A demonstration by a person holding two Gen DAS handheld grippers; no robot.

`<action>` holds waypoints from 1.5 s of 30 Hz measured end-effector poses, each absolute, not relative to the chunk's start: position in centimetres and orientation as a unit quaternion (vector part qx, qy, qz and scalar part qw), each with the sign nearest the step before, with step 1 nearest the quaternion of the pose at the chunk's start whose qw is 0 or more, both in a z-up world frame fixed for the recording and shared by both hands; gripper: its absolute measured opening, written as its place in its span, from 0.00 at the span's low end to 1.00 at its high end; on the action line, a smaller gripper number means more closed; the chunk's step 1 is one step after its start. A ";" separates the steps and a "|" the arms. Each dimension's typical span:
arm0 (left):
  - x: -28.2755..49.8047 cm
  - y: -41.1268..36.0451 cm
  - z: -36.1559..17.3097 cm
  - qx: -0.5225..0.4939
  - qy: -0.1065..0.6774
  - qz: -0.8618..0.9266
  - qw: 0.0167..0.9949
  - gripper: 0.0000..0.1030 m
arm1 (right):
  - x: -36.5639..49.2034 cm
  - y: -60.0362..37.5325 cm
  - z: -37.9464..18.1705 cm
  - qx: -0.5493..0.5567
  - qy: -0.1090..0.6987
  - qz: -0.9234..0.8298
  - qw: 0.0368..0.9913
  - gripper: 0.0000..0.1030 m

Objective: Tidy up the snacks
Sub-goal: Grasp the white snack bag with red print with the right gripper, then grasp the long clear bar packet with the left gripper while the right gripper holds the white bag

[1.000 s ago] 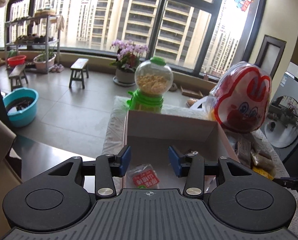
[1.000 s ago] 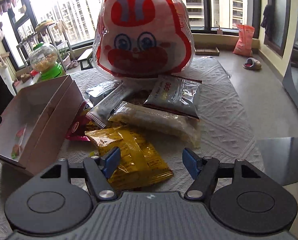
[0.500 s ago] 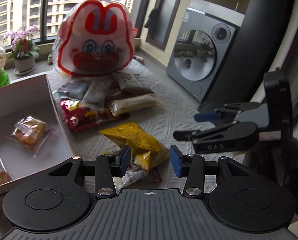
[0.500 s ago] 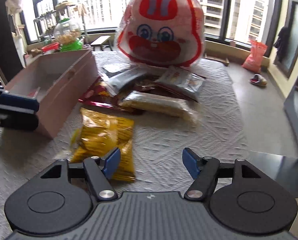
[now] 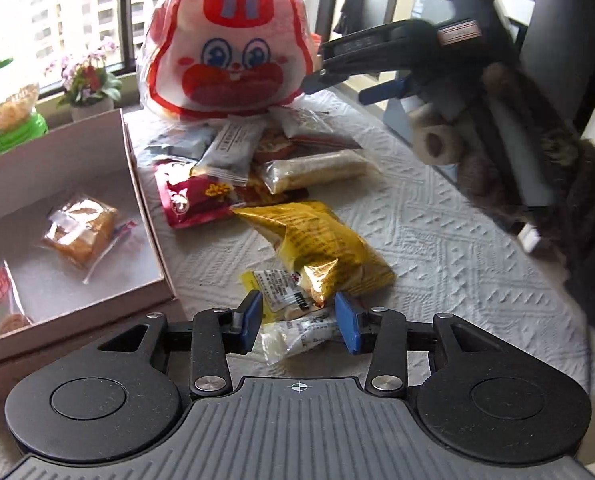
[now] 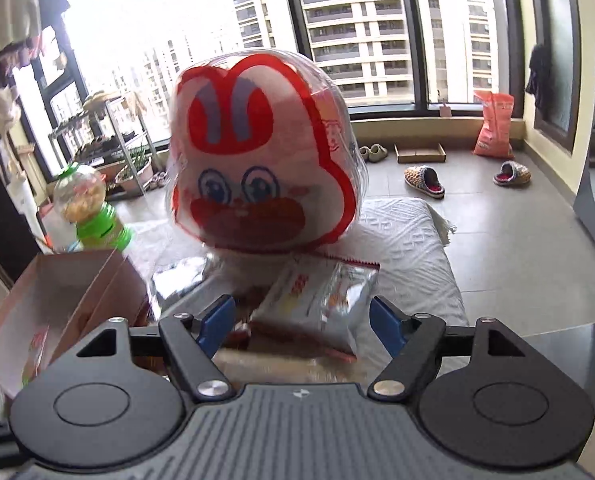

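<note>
Our worktop (image 5: pixel 437 240), under a white textured cloth, sits before tall windows. At left the cardboard box (image 5: pixel 145 200) holds wrapped cakes. A second ago our left gripper (image 5: pixel 299 316) faced that box; now its jaws are closing, not yet pressing, around a small white packet (image 5: pixel 297 334) beside the yellow bag (image 5: pixel 321 248). Our right gripper (image 6: pixel 303 320) has neared the rabbit bag (image 6: pixel 257 160), jaws opening over a blurred silver packet (image 6: pixel 325 296).

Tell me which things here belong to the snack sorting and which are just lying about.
Part of the job:
- cardboard box
- yellow snack bag
- small white packet
- silver packet
- rabbit-face bag

Just lying about:
- gumball dispenser
- slippers
- potted orchid
</note>
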State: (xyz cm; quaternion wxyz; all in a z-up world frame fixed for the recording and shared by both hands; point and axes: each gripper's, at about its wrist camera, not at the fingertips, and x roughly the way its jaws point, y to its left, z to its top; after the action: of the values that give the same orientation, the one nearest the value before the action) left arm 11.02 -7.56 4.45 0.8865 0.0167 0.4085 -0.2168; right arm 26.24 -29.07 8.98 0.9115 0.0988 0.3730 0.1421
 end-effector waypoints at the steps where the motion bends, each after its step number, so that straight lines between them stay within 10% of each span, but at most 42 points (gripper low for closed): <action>1: 10.8 -7.3 4.7 -0.007 0.414 -0.235 0.879 0.43 | 28.2 -28.8 8.3 0.106 0.389 0.129 0.906 0.75; 24: 12.6 -5.4 3.9 -0.104 0.421 -0.223 0.873 0.41 | 16.5 -28.9 5.8 0.025 0.480 0.213 0.851 0.73; 37: 12.3 -9.7 3.0 -0.091 0.460 -0.294 0.833 0.41 | 21.6 -28.1 8.0 0.005 0.380 0.127 0.916 0.73; 45: 14.9 -9.2 1.6 -0.128 0.475 -0.261 0.831 0.38 | 26.4 -26.2 5.5 -0.064 0.404 0.144 0.901 0.47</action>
State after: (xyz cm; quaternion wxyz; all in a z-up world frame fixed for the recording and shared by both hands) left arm 14.85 -9.16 1.58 0.8309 -0.1276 0.4747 -0.2610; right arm 26.43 -26.19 5.47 0.9013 -0.0639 0.4036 0.1440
